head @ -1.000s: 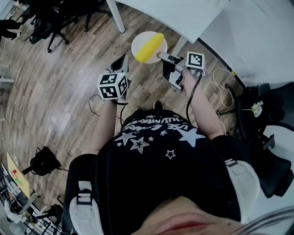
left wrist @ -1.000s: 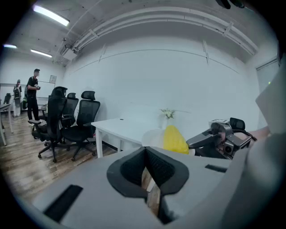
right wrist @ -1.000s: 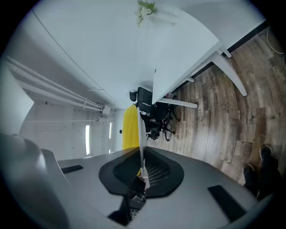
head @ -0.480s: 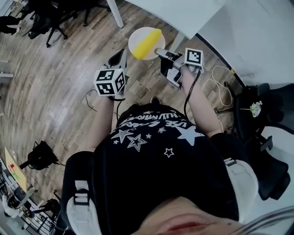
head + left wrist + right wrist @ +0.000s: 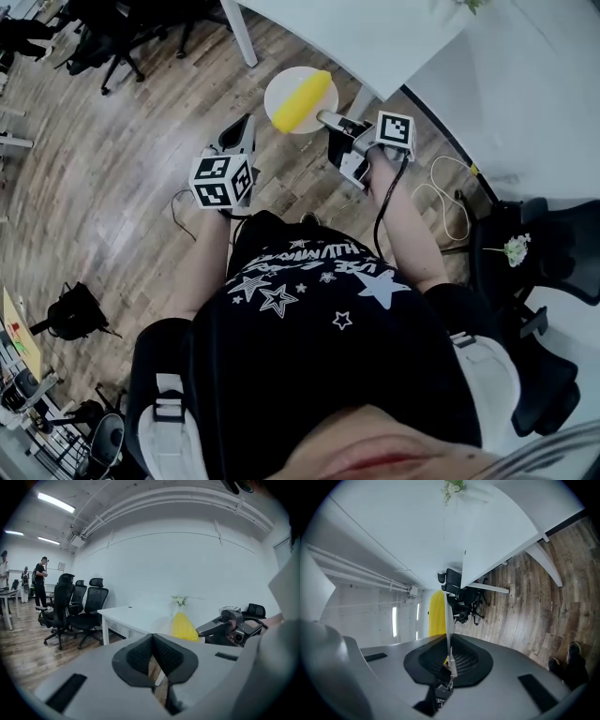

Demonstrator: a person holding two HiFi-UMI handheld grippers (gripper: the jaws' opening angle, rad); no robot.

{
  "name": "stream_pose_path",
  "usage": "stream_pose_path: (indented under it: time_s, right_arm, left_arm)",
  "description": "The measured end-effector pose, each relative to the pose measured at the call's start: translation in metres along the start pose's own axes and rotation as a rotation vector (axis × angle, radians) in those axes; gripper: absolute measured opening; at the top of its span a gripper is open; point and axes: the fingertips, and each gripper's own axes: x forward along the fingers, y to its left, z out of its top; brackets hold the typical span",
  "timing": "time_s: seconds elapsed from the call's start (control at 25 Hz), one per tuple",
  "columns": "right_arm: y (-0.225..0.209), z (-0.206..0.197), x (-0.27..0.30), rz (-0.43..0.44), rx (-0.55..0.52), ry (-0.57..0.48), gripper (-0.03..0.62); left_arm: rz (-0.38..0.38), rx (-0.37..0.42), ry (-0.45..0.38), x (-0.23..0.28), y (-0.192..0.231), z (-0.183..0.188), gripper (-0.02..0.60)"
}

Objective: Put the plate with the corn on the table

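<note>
A white plate [image 5: 284, 86] with a yellow corn cob [image 5: 302, 101] on it hangs over the wooden floor, just in front of the white table [image 5: 375, 37]. My right gripper [image 5: 328, 119] is shut on the plate's near rim. In the right gripper view the plate [image 5: 448, 620] shows edge-on between the jaws of the right gripper [image 5: 449, 660], with the corn [image 5: 437, 613] to its left. My left gripper [image 5: 239, 131] is shut and holds nothing, a little left of the plate. From the left gripper view the corn [image 5: 184, 626] and the right gripper [image 5: 229, 629] show ahead.
The table leg [image 5: 238, 33] stands left of the plate. Black office chairs [image 5: 103, 47] fill the far left, and another chair [image 5: 539, 234] is at the right. White cables [image 5: 448, 202] lie on the floor. A vase of flowers [image 5: 179, 603] stands on the table. People [image 5: 41, 581] stand far off.
The plate stays in the right gripper's hold near the table edge. Both grippers have shifted only slightly in the view.
</note>
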Motion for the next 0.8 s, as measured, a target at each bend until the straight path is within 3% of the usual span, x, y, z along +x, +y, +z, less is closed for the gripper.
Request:
stream_pose_path:
  time_s: [0.36,0.8]
  right_arm:
    - [-0.012,0.022,0.015,-0.031,0.01,0.017,0.023]
    - [-0.018,0.093,0.076,-0.046,0.027,-0.057,0.025]
  left_arm:
    - [0.027,-0.01,0.034,0.023,0.023,-0.006,0.008]
    - [-0.05,-0.003,0.041,0.115,0.086,0.026,0.008]
